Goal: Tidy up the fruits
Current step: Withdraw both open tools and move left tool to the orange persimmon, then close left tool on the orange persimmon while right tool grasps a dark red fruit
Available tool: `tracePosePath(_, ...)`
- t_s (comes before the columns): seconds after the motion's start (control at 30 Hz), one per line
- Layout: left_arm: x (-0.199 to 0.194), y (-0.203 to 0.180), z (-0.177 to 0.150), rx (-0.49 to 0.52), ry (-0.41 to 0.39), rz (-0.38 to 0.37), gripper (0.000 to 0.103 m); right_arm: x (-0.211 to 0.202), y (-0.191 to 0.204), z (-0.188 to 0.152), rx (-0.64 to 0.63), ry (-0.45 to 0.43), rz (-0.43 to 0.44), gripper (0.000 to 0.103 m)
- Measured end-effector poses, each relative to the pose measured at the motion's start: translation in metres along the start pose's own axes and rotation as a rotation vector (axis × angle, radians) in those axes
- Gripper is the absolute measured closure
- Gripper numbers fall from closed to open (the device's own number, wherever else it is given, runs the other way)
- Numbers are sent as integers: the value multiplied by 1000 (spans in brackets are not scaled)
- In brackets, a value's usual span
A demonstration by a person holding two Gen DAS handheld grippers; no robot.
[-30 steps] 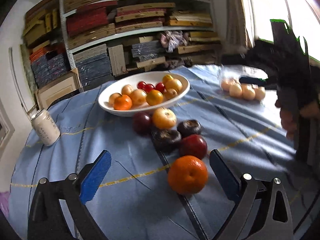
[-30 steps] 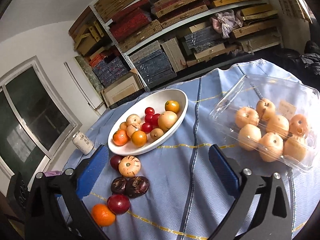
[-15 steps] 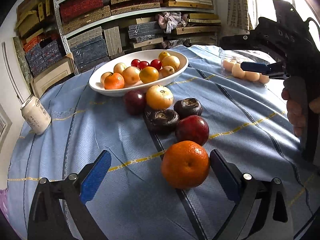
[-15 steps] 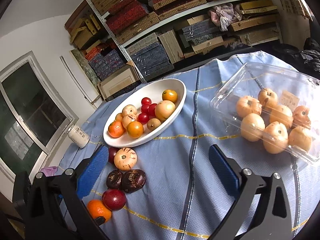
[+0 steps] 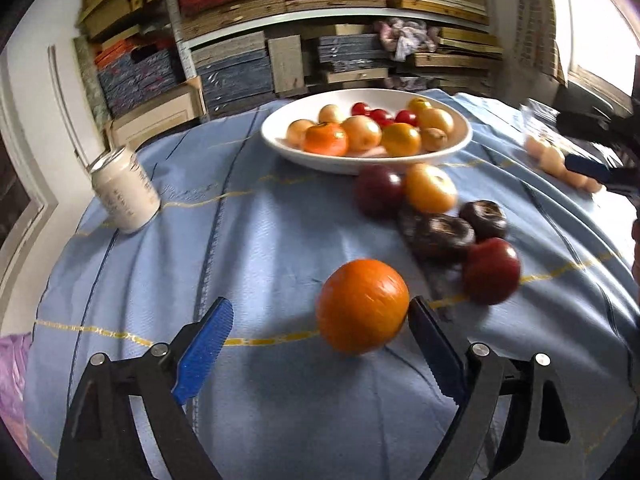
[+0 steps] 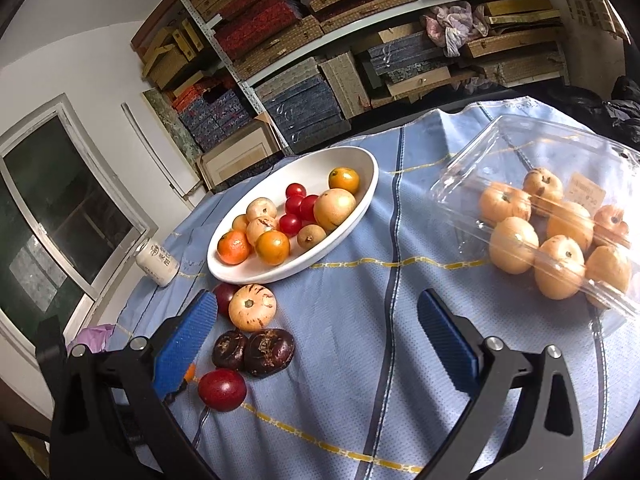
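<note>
We hold the left tongs [image 5: 320,320] spread wide just above the desk [image 5: 260,240], with the orange [image 5: 362,306] between the two pads. The right-hand pad sits at the orange's side, touching or nearly so; the left-hand blue pad stands clear of it. We judge this is the approach to a grasp: the tongs bracket the fruit at its widest girth so that closing will centre it instead of pushing it away.

Just beyond the right-hand pad lies a red plum [image 5: 492,270]. Past it sit two dark, wrinkled fruits [image 5: 440,234], then a yellow striped fruit [image 5: 430,188] beside a second dark red plum [image 5: 378,190]. These loose pieces form a line running from the tongs toward the white bowl [image 5: 460,142], which sits farther ahead and already carries oranges, pale round fruits and cherry tomatoes. We take the bowl as the likely destination. A drinks can [image 5: 124,192] stands well off to the left of the tongs.

The right tongs [image 6: 316,328] are also spread and grip nothing; they hover above bare blue cloth. A clear plastic clamshell [image 6: 500,148] of pale orange fruits lies ahead and to their right, its lid open. Shelving stacked with boxes fills the far background.

Close the left tongs gently: the orange is round and may roll toward the plum.
</note>
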State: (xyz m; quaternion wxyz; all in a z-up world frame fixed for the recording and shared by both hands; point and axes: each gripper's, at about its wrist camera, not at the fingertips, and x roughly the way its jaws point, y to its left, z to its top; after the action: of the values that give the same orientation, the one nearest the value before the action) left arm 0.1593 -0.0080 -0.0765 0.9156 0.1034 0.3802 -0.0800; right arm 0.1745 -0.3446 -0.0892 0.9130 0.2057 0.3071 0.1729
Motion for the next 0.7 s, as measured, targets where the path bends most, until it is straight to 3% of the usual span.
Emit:
tracePosePath(0.43, 16, 25, 13, -120, 24, -71, 13, 9, 10, -8, -46, 34, -4, 5)
tracePosePath(0.7, 19, 43, 17, -183, 11, -29, 13, 12, 13, -11, -60, 53, 0, 5)
